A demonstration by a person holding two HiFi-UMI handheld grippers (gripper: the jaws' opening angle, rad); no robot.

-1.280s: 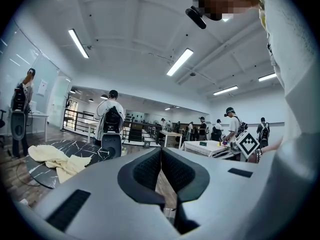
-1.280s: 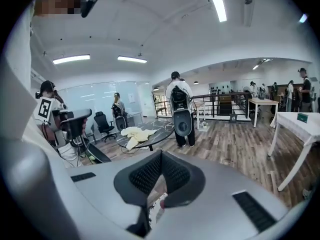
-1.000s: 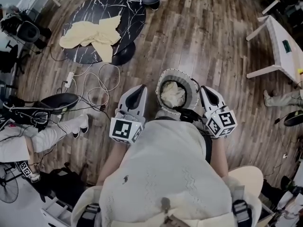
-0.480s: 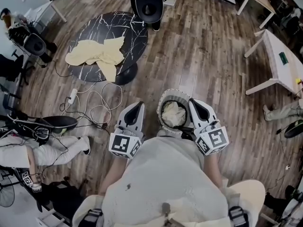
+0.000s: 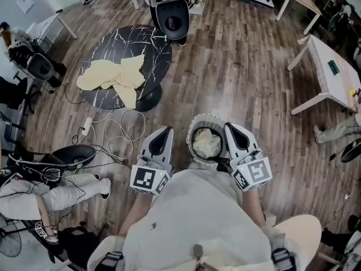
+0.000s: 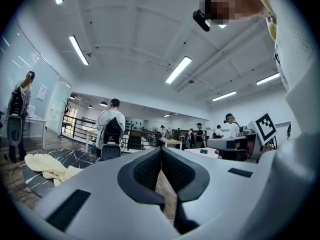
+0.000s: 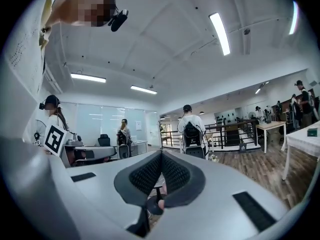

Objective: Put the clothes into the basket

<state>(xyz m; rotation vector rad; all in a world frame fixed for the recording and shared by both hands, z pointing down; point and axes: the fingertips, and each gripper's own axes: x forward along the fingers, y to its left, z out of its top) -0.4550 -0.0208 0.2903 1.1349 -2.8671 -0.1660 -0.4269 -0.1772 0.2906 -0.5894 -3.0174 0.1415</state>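
Stretching under everything is a wooden plank floor (image 5: 248,55), with the wearer's pale top filling the bottom of the head view. A round black desk (image 5: 149,44) veined in white stands at the upper left, and a white desk (image 5: 330,86) stands at the far right edge. A black office chair (image 5: 172,16) is parked just beyond the round desk, and a seated person (image 5: 51,188) in light trousers is at the lower left, next to loose cables (image 5: 115,131) on the boards.

A pale yellow garment (image 5: 113,78) lies crumpled on the near part of the round desk, one corner hanging over the edge. It is well apart from both grippers, up and to the left of the left gripper (image 5: 167,131). In the left gripper view it shows low on the left (image 6: 47,166), off to the side of the jaws.

The basket (image 5: 192,135) shows between the two grippers in the head view, with its rim just beside the right gripper (image 5: 230,127); I cannot tell whether they touch. A cream cloth (image 5: 206,143) is bundled inside it.

The left gripper (image 6: 161,151) points level into the room, its dark ribbed jaws meeting at the tips with nothing between them. The right gripper (image 7: 161,155) is the same: jaws pressed together, holding nothing.
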